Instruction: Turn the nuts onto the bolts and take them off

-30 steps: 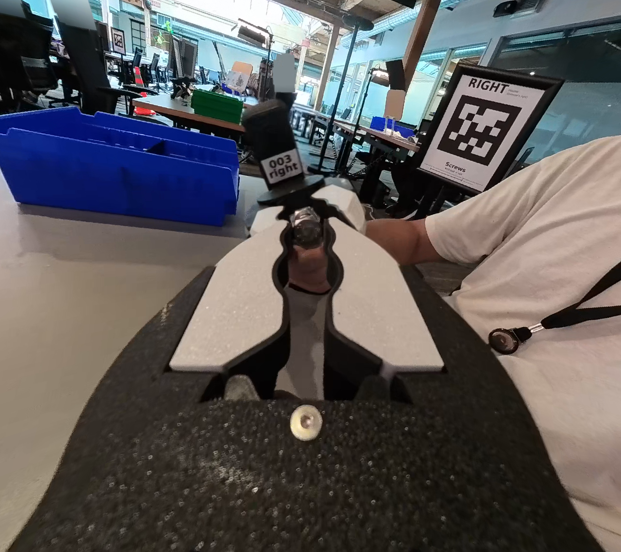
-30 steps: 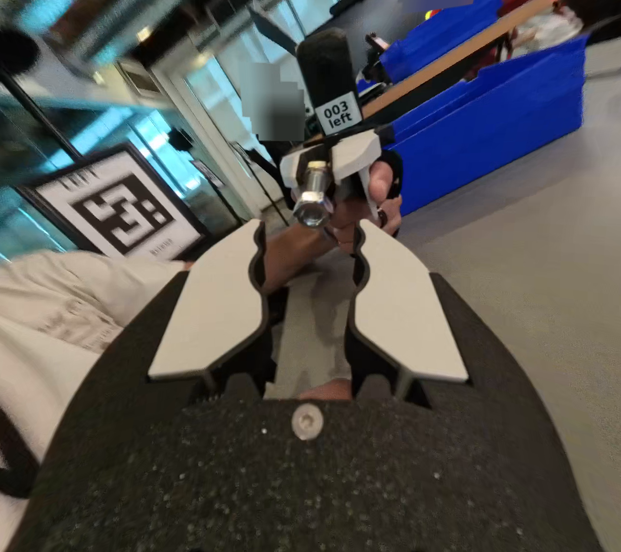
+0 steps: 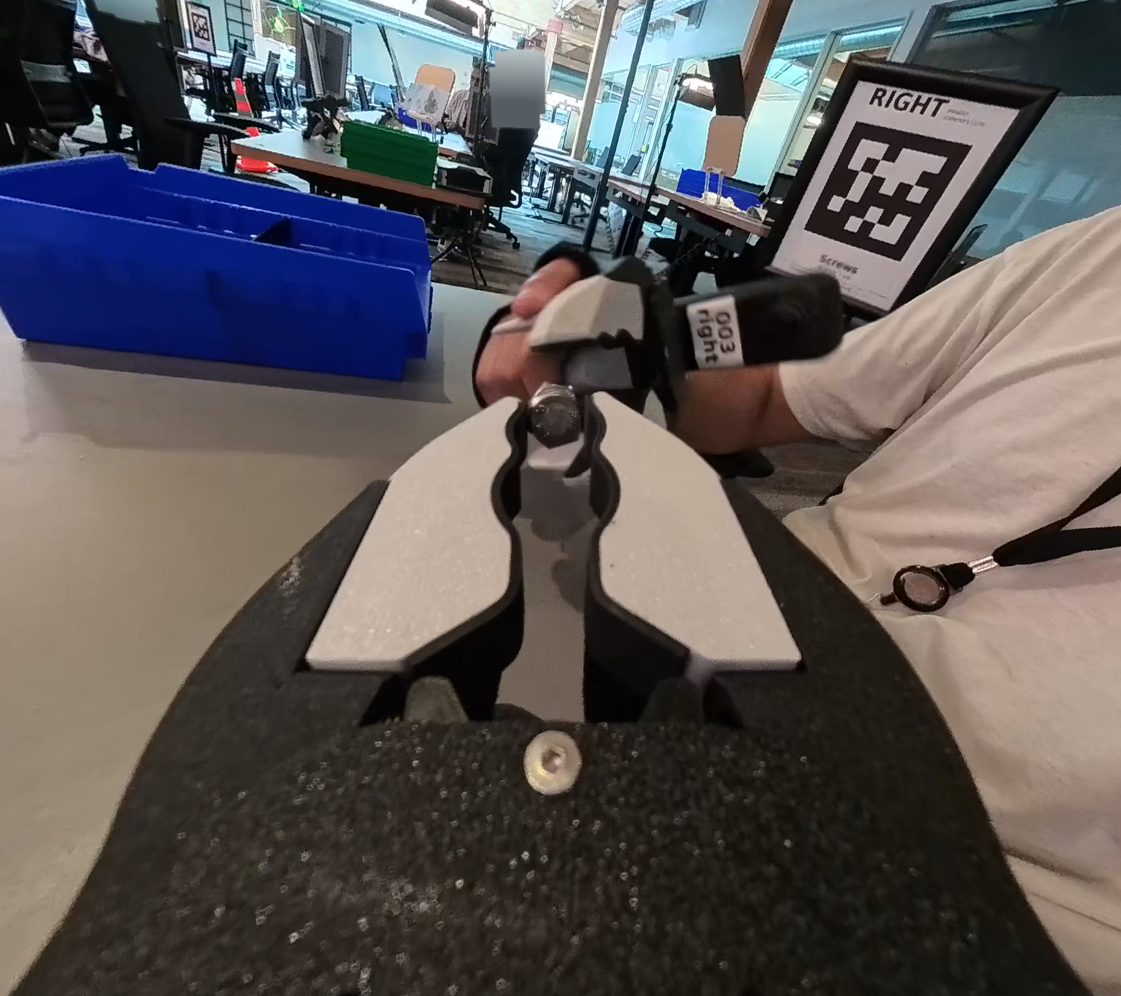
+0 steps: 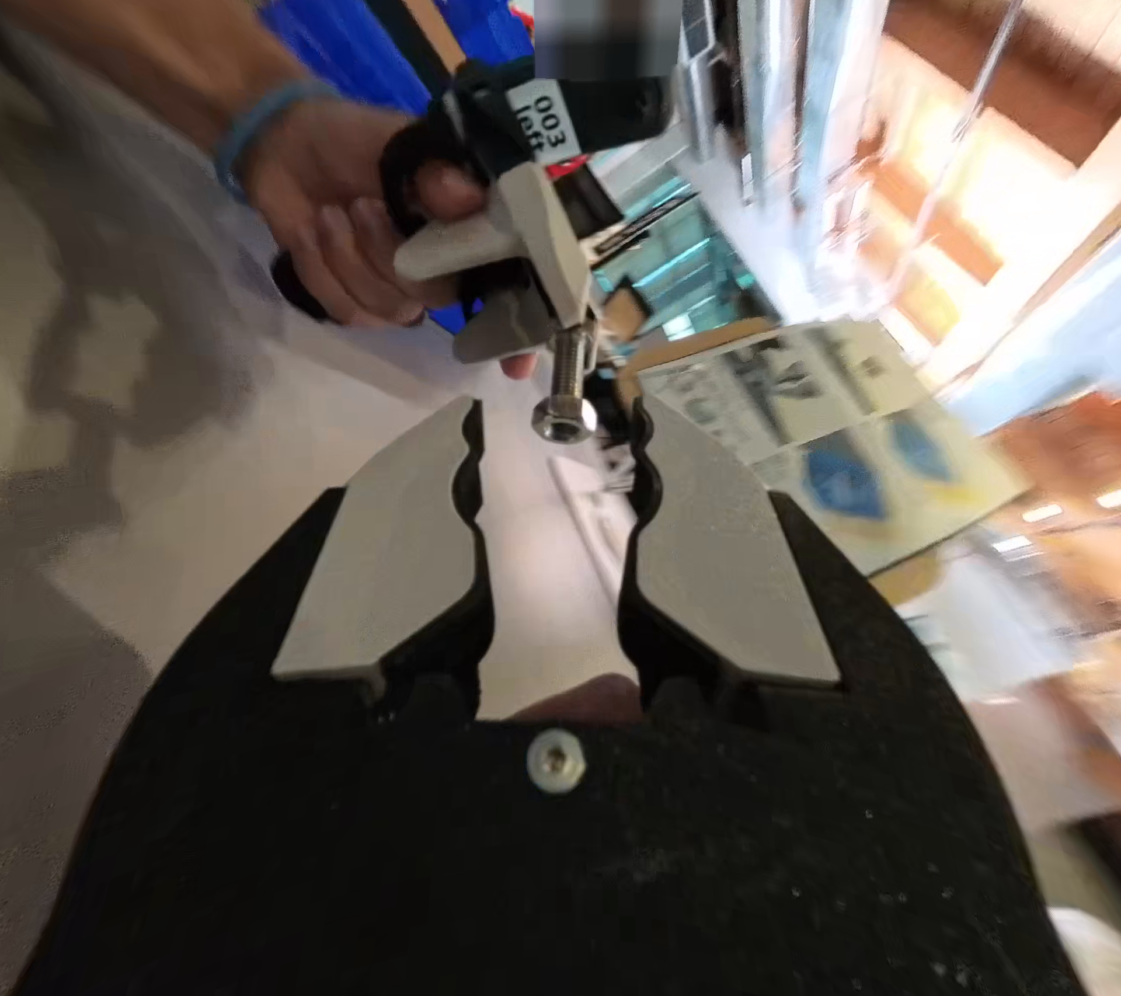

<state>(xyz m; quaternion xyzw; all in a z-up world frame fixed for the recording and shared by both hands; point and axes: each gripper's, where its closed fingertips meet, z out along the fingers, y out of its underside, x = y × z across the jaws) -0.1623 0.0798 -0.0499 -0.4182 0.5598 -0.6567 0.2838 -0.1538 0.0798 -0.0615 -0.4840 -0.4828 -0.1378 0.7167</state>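
Jaws clamp one bolt [image 4: 565,367] carrying one nut [image 4: 563,421].

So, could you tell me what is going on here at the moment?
A person holds a two-finger gripper in each hand above a grey table. The left gripper is shut on a bolt with a nut at its free end. The right gripper is open, its fingers either side of that nut, not gripping it.

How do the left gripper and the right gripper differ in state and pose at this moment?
The left gripper is shut on the bolt; the right gripper is open and holds nothing. The left gripper grips the bolt at its head; the right gripper's fingertips flank the nut on the far end, apparently without touching it. Both have pale grey fingers on black bodies and are hand-held.
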